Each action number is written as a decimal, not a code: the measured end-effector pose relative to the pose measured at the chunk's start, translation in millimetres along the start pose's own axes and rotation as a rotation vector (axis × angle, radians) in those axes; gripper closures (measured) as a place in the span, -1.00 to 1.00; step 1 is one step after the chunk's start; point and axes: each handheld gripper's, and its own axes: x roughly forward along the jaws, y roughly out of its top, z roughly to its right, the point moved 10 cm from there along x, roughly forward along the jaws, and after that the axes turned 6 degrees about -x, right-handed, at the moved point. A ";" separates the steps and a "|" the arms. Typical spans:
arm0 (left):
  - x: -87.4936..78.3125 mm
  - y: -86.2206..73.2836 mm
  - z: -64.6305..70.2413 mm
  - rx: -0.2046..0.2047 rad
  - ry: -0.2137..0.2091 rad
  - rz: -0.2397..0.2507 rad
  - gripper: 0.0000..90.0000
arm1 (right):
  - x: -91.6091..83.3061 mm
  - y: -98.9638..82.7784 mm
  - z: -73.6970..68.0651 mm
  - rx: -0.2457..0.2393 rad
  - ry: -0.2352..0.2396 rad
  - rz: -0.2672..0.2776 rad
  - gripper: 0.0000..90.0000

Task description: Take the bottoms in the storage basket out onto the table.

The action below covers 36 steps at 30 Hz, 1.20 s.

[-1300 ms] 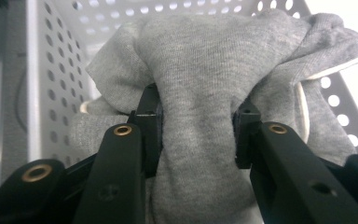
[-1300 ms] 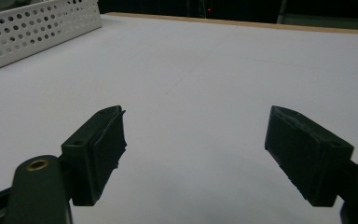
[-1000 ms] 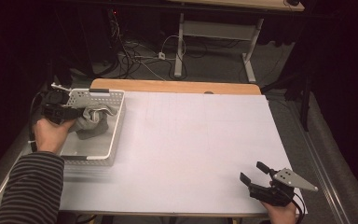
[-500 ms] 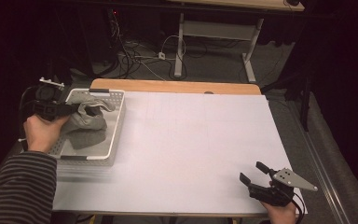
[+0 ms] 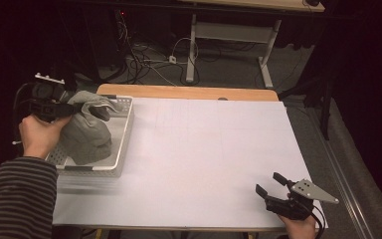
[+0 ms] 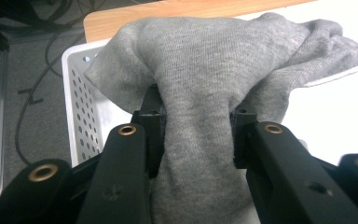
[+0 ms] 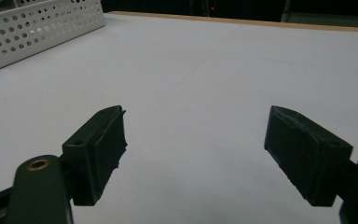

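**One soft grey garment, pinched at a fold**

High view: the left gripper [image 5: 77, 108] holds the grey cloth [image 5: 87, 135] above the white perforated basket [image 5: 122, 144].

Left gripper view: jaws clamp a bunched fold; the cloth looks light, limp and easy to gather.

Right gripper view: the right gripper [image 7: 193, 154] rests with jaws wide apart over the white tabletop [image 7: 205, 70].

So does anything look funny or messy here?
Nothing is spilled or broken. The grey cloth hangs bunched between the left gripper jaws over the white basket. The right gripper waits open above the table.
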 end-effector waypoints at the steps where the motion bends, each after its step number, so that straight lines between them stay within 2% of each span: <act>1: -1.3 1.2 0.5 -0.001 -0.003 0.002 0.46 | 0.0 0.0 0.0 0.000 0.000 0.000 -0.53; 10: -14.2 13.5 3.8 0.002 -0.022 0.021 0.46 | 0.3 -0.5 0.1 0.007 0.001 -0.004 -0.53; 36: -31.5 40.6 36.1 0.026 -0.115 0.056 0.46 | 0.2 -0.5 0.5 0.008 0.006 -0.002 -0.52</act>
